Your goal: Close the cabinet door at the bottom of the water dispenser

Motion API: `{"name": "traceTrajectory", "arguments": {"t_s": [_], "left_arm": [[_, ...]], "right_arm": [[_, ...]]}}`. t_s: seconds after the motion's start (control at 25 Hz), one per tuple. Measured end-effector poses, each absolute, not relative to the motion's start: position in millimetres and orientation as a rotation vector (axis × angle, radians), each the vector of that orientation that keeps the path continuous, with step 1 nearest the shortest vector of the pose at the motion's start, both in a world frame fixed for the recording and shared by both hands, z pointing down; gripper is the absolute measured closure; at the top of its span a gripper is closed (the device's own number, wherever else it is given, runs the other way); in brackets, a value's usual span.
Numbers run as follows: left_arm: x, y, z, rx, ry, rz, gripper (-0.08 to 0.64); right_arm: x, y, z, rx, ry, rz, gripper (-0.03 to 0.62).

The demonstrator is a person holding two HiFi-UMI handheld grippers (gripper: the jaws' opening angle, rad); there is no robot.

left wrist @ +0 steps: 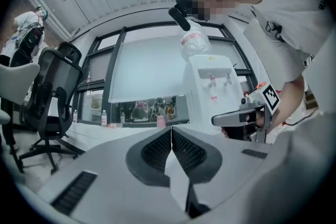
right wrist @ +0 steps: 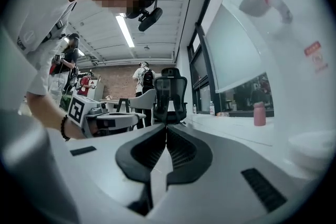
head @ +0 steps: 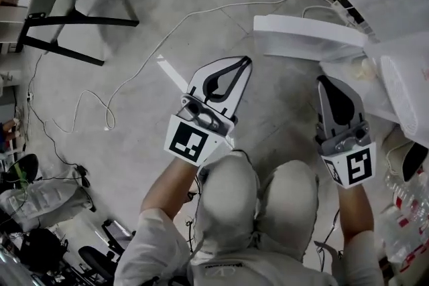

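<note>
Left gripper view: bottle (left wrist: 195,43) atop dispenser (left wrist: 210,107)

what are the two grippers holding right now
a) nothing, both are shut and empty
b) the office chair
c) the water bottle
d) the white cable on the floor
a: the left gripper and the right gripper each show their jaws closed tip to tip in their own views, with nothing between them.
</note>
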State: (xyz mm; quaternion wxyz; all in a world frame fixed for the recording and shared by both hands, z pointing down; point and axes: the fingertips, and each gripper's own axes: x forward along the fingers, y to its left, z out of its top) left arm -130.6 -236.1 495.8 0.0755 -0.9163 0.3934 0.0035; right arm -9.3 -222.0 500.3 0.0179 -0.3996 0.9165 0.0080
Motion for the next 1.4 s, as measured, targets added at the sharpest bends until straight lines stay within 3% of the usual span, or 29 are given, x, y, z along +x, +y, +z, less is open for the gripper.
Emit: {"name": "traceTrajectory", "arguments": {"t_s": [0.52, 0.76, 1.4], "left_arm": [[-130.5, -277.5, 603.3, -2.725, 1.192, -0.014, 0.546], [-132.5, -296.0, 621.9, -2.734, 1.215, -0.020, 0.442], [-116.4, -333.5, 646.2, -2.894, 0.918, 0.038, 0.377]], "right_arm": [[-43.4, -250.7, 605.5, -1.147, 2.885, 0.043, 0.575], [-51.6, -260.9, 616.5, -1.138, 2.892, 0.077, 0.575], [-43.1, -262.7, 639.4, -1.163, 2.909, 0.067, 0.575]]}}
